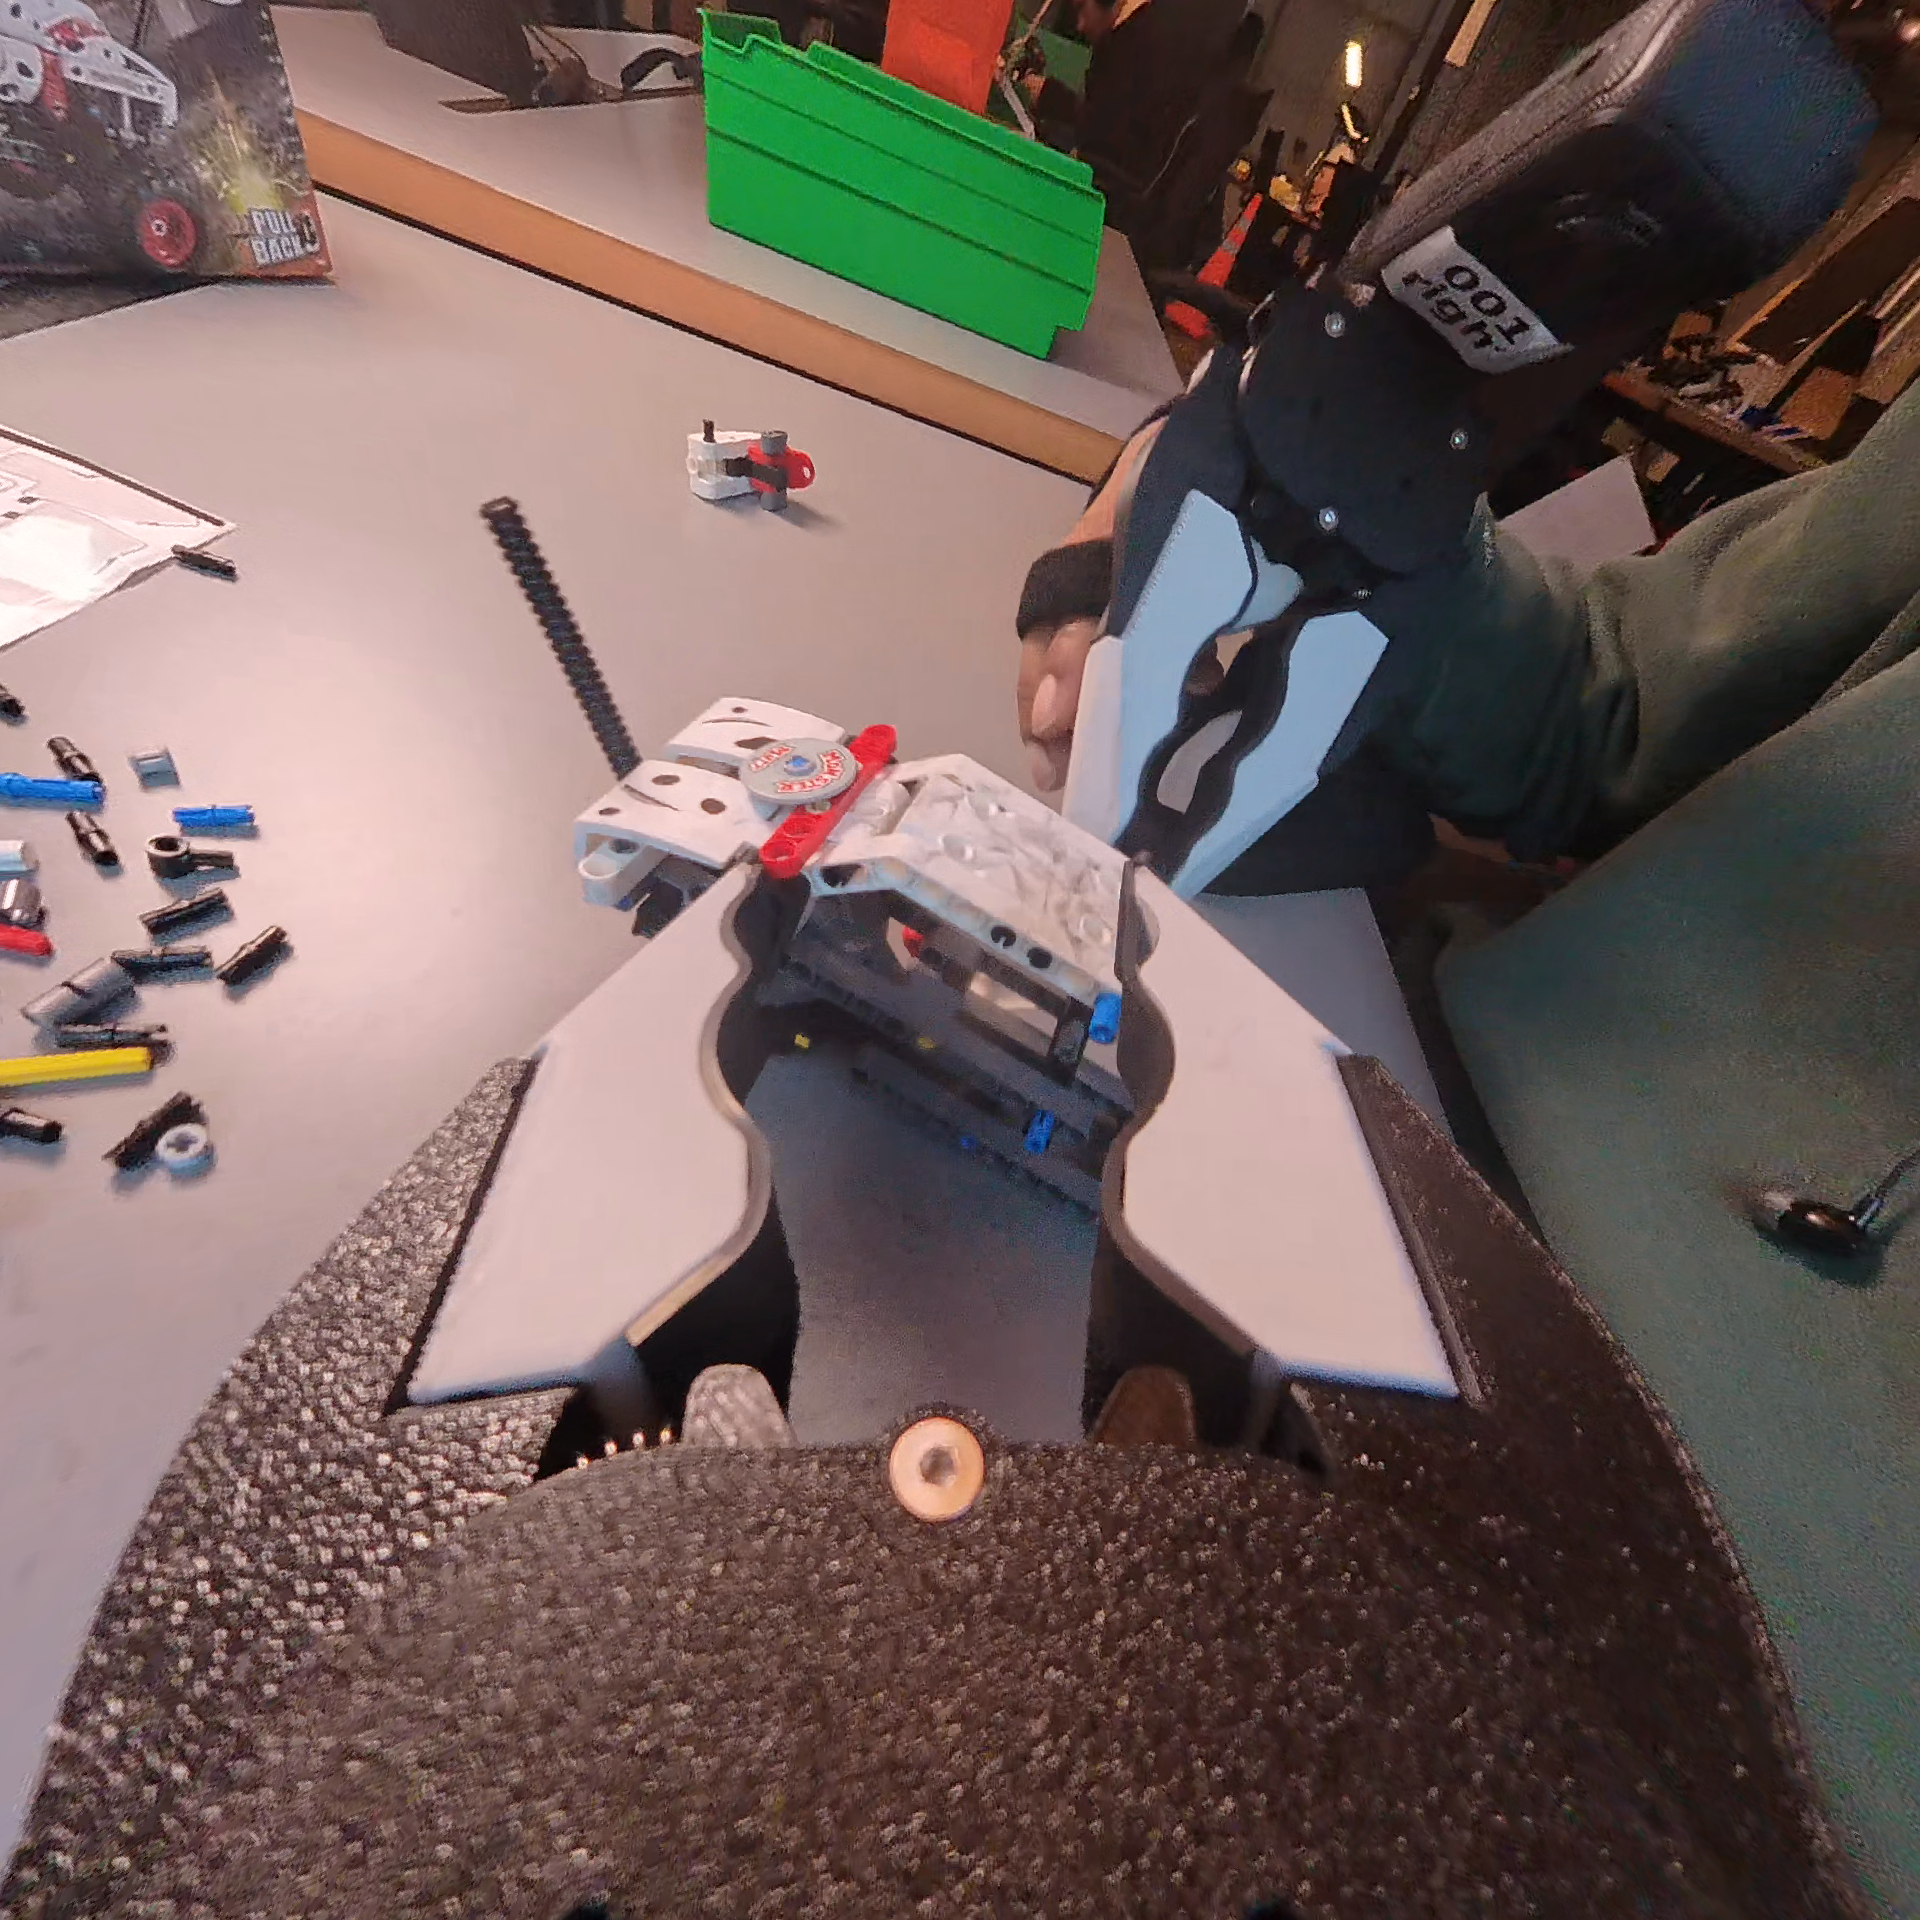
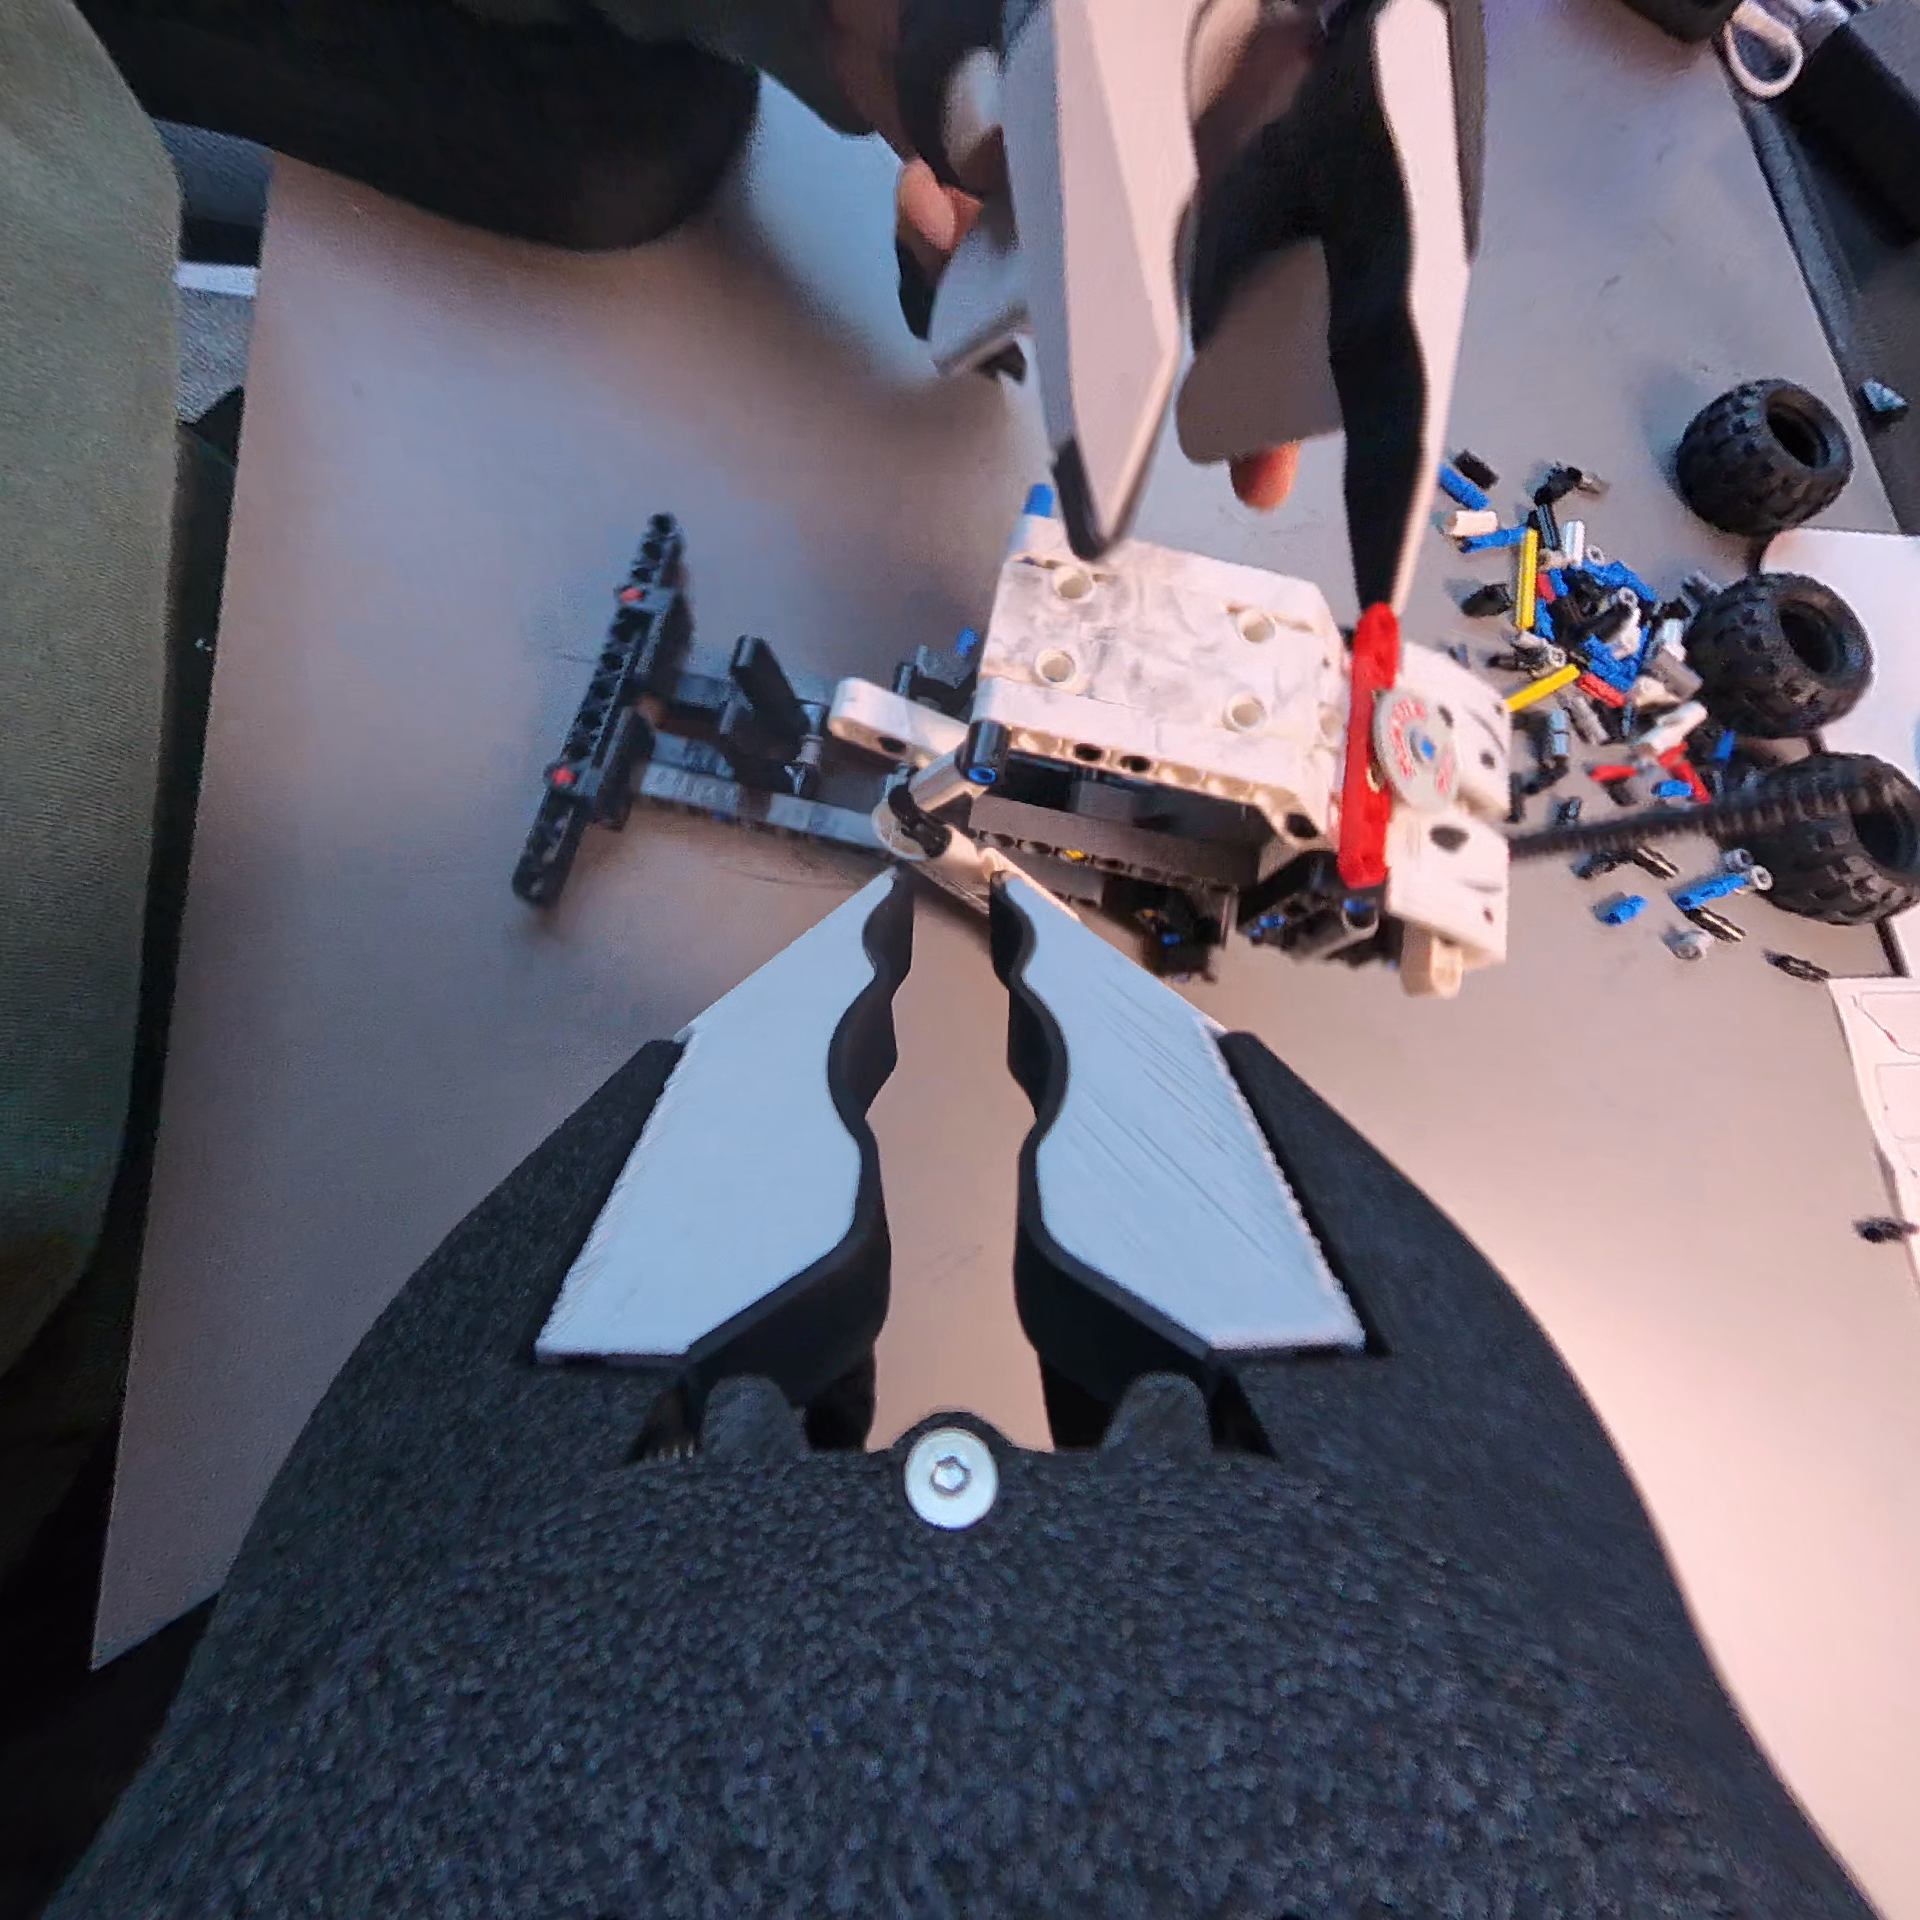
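Observation:
A part-built toy truck with a white cab, a red beam and a grey disc stands on the grey table. My left gripper is shut on the cab, one finger at the red beam and one at the cab's rear. In the right wrist view it comes down from above onto the truck. My right gripper is narrowly open and empty, its tips just short of a white side beam. It also shows in the left wrist view. The black chassis sticks out behind the cab.
Loose small pieces and three black tyres lie beside the truck. A small sub-assembly, a black toothed strip, an instruction sheet, the kit box and a green bin are farther off. A green sleeve is at the table edge. The tips of one gripper are about 7 centimetres away from the tips of the other. The small sub-assembly is about 30 centimetres from my right fingertips.

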